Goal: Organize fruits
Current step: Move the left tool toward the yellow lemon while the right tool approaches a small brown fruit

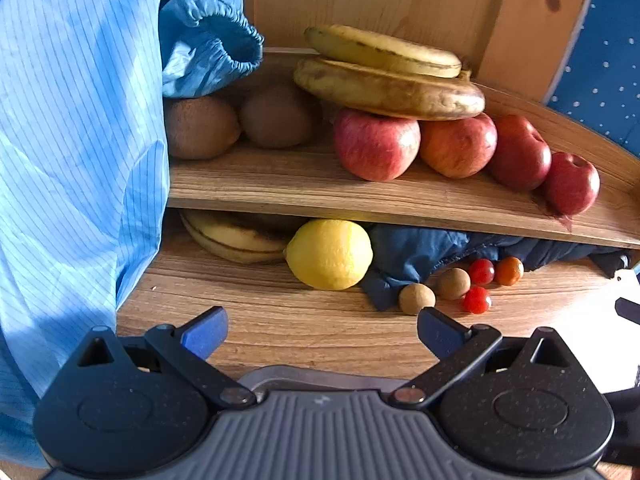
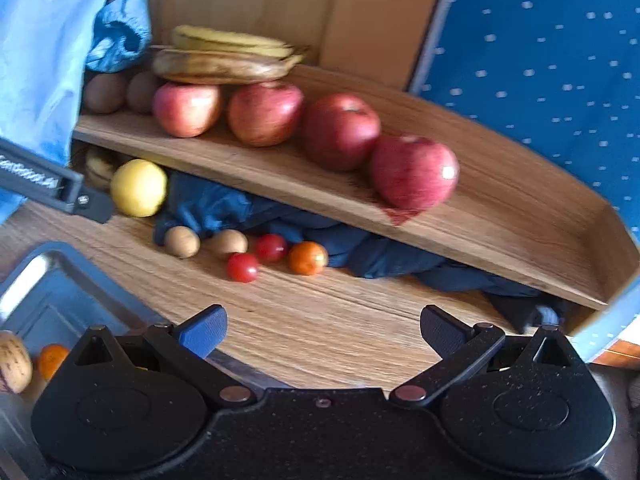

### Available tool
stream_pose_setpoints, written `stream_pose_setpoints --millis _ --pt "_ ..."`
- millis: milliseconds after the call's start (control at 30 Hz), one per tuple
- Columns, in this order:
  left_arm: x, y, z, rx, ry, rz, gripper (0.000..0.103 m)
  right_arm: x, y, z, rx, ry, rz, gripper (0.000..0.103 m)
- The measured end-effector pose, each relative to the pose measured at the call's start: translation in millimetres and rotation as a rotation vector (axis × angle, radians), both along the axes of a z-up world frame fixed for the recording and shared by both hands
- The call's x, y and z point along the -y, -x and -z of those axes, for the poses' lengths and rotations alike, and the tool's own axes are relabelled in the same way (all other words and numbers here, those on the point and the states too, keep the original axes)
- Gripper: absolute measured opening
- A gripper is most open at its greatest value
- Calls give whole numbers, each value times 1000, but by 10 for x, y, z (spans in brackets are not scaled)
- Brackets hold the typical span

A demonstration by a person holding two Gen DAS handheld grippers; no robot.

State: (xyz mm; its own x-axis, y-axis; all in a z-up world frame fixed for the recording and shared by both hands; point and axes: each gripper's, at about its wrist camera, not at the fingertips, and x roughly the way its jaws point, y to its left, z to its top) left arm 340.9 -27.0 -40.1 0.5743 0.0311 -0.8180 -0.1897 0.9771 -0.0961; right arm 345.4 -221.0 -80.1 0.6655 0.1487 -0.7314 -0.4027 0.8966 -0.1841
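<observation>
1. Left gripper (image 1: 323, 334) jaws wide, empty, above the table (image 1: 280, 320)
2. Right gripper (image 2: 323, 332) jaws wide, empty
3. Wooden shelf (image 1: 280, 184): four apples (image 1: 376, 146) in a row, two bananas (image 1: 388, 88) resting on the left ones, kiwis (image 1: 200, 126) far left
4. Lemon (image 1: 330, 254) on the table under the shelf edge; cherry tomatoes (image 1: 480, 272) to its right, near blue cloth (image 1: 416, 252)
5. Metal tray (image 2: 48, 292) near left

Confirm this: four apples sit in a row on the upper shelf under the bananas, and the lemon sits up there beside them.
Not quite. The lemon is not on the upper shelf; it lies on the surface below it, next to the dark blue cloth. The left wrist view shows this. The four apples do sit in a row on the shelf, the bananas resting on two of them.
</observation>
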Motion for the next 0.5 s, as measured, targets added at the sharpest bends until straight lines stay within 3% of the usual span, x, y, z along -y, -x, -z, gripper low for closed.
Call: stream_pose_setpoints --millis 333,500 --pt "-75 -206 105 -43 2 -65 103 -232 -173 119 -31 -14 -114 102" --pt "-98 -302 120 -50 -8 -88 103 -409 -188 131 -23 -18 -233 102"
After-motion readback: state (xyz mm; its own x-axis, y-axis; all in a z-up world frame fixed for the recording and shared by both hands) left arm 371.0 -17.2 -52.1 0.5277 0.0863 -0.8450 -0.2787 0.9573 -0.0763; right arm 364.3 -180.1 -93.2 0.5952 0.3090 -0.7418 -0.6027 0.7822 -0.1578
